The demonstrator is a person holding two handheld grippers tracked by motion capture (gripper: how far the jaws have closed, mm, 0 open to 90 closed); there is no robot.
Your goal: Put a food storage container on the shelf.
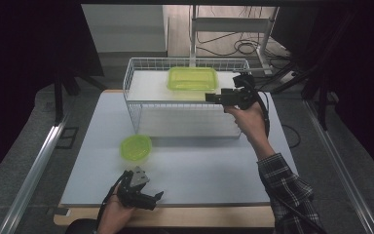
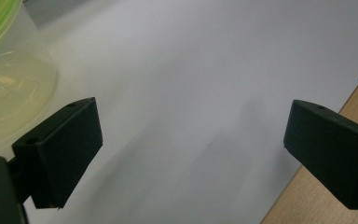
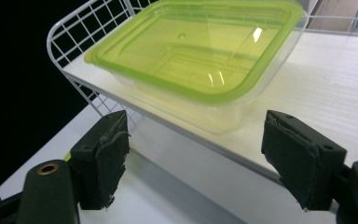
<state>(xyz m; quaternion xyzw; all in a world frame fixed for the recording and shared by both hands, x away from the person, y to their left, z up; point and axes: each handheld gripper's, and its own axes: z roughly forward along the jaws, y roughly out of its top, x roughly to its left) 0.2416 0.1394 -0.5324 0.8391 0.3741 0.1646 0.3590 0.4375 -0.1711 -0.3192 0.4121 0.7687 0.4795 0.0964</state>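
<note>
1. Where the table's near edge meets the person's left hand, the left gripper (image 1: 148, 199) lies low over the white tabletop (image 1: 199, 165), its jaws pointing toward the right of the high view; in the left gripper view (image 2: 191, 149) they stand wide apart with nothing but bare white surface between them.
2. Just beyond it, a small round container with a green lid (image 1: 136, 147) stands on the tabletop, apart from the jaws; in the left gripper view its clear wall (image 2: 9, 93) shows at the upper left, beside the left jaw but outside the gap.
3. A wooden strip (image 1: 214, 217) runs along the front of the tabletop, and it appears behind the right jaw in the left gripper view (image 2: 335, 196).
4. Farther back stands a white wire shelf rack (image 1: 135, 78), its upper deck raised above the tabletop.
5. At the rack's right end the person's right hand, in a plaid sleeve (image 1: 287, 187), holds the right gripper (image 1: 209, 97) level, pointing toward the left of the high view.
6. Its jaws stand apart and grip nothing; in the right gripper view (image 3: 193, 154) the pads are clear of everything.
7. The rectangular container with a green lid (image 1: 193, 78) rests on the rack's upper deck, just ahead of the open jaws; in the right gripper view (image 3: 196, 51) it sits near the deck's edge, not touched by either jaw.
</note>
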